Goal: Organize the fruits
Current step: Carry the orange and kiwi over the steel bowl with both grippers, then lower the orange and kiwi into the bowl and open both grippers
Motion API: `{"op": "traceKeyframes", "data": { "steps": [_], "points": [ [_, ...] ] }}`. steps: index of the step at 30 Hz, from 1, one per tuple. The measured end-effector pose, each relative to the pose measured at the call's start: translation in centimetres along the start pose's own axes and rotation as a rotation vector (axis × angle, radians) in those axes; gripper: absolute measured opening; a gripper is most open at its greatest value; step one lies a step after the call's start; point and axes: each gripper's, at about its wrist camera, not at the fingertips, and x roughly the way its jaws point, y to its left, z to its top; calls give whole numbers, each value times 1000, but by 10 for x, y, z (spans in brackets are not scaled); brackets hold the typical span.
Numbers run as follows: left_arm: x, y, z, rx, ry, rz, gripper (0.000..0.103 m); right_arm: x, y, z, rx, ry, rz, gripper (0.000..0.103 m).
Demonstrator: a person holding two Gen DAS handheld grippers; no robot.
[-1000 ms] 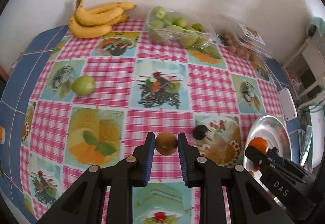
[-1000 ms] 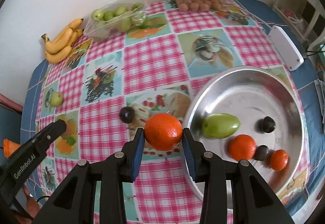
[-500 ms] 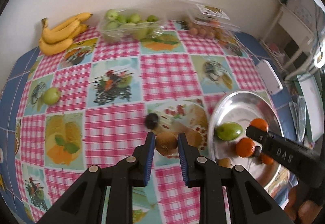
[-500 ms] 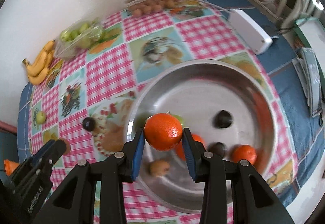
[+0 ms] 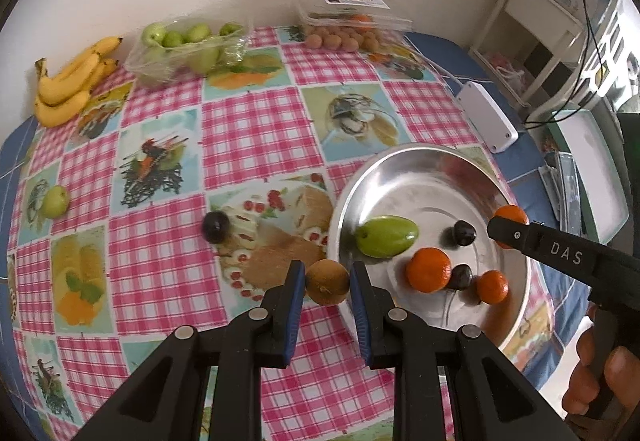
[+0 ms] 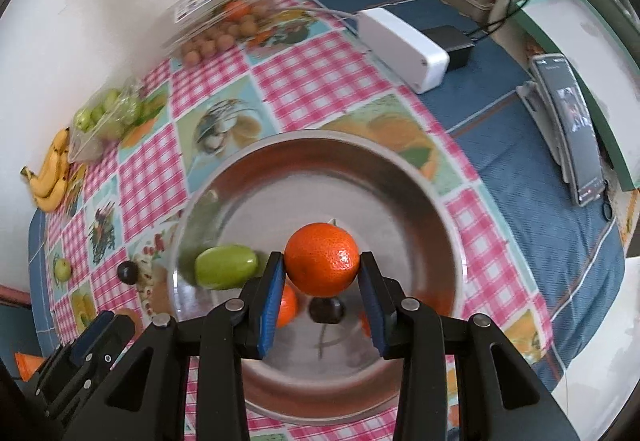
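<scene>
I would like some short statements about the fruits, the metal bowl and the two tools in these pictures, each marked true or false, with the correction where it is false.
1. The right tool holds an orange above the metal bowl. True.
2. The left tool holds a banana. False: it is shut on a brown kiwi; the bananas lie near the wall.
3. A green mango lies inside the bowl. True.
4. The bowl is empty. False: it holds the mango, oranges and dark plums.
5. One dark plum lies on the tablecloth, outside the bowl. True.
</scene>
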Motion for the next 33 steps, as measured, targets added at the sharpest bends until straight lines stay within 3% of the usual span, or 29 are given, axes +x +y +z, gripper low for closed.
{"op": "traceKeyframes", "data": {
  "steps": [12,33],
  "points": [
    [21,-21,-7,49,37,9,25,21,-16,-5,56,68,-56,39],
    [46,-42,-11,93,75,16,25,34,-17,-5,89,87,-48,39]
  ]
}}
